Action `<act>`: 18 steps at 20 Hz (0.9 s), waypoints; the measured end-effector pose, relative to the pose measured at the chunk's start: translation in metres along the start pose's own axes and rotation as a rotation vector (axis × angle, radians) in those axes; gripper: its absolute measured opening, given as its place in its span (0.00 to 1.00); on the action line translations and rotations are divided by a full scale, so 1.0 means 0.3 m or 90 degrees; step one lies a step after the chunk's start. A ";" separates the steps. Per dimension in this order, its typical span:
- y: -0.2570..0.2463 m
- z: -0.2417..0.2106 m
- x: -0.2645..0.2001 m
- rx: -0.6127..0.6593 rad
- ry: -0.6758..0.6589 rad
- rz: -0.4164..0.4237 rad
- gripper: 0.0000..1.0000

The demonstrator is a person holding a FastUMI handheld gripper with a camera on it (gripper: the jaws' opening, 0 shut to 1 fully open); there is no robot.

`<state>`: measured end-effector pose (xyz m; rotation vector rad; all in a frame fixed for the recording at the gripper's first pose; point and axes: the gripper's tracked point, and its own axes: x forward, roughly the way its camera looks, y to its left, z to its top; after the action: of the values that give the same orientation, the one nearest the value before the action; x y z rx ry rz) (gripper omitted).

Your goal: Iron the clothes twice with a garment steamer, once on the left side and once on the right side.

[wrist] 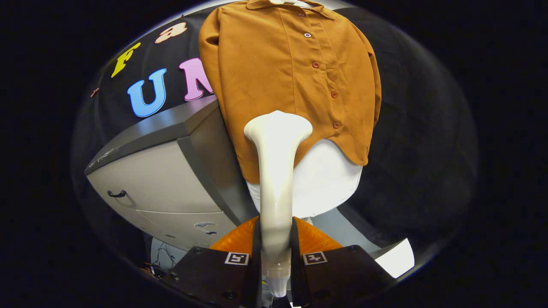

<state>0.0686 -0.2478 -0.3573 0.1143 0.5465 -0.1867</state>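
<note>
A brown button-up shirt (282,72) hangs upright over a white form (325,179), straight ahead of me. My gripper (276,239) is shut on the handle of a cream garment steamer (276,171), both fingers pressing its stem. The steamer rises from between the fingers, and its flared head (278,126) is in front of the shirt's lower hem, just left of the button line. Whether the head touches the cloth is unclear.
A grey cabinet (162,179) with a dark top and a drawer handle stands to the left of the shirt, close beside it. Black booth cloth hangs behind and to the right. A white sheet (398,259) lies low on the right.
</note>
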 end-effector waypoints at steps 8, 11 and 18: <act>0.026 0.164 -0.233 -0.023 -0.090 0.035 0.31; 0.041 0.341 -0.342 -0.023 -0.167 0.047 0.31; 0.027 0.781 -0.623 -0.043 -0.357 0.049 0.30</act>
<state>0.0321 -0.2495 -0.0597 0.0142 -0.0108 -0.1171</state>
